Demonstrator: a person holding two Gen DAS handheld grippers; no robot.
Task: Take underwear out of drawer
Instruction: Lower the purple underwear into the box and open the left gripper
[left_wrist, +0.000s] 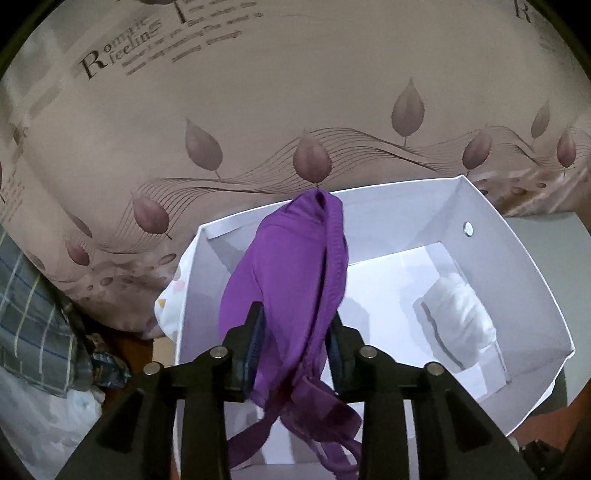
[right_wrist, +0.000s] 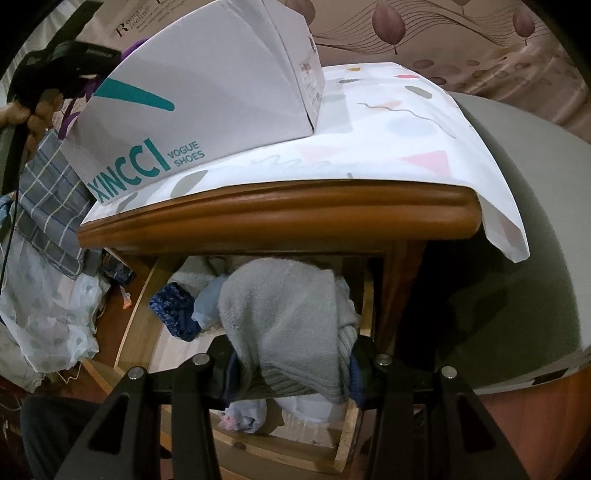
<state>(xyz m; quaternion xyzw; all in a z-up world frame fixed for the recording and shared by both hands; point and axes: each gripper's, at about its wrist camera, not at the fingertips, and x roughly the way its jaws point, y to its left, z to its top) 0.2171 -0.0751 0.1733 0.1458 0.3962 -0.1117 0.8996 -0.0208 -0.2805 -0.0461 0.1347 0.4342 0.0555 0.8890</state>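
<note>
**Purple pair over the shoebox, grey bundle gripped at the drawer**

The left gripper (left_wrist: 295, 343) hangs above the open white shoebox (left_wrist: 517, 266), its fingers (left_wrist: 255, 332) either side of the purple underwear (left_wrist: 288, 273). Whether the pads press the cloth I cannot tell. Held there, the garment would likely drop beside the white folded item (left_wrist: 458, 317) already inside.

The right gripper (right_wrist: 291, 373) is clamped on a grey knitted garment (right_wrist: 284, 317) over the open wooden drawer (right_wrist: 136, 325), apparently ready to lift it.

Only the left wrist view shows the box's interior. Only the right wrist view shows the drawer's remaining clothes, the box's printed side, the patterned cloth (right_wrist: 406, 122) covering the desk, and the person's hand (right_wrist: 40, 110) holding the left gripper.
</note>
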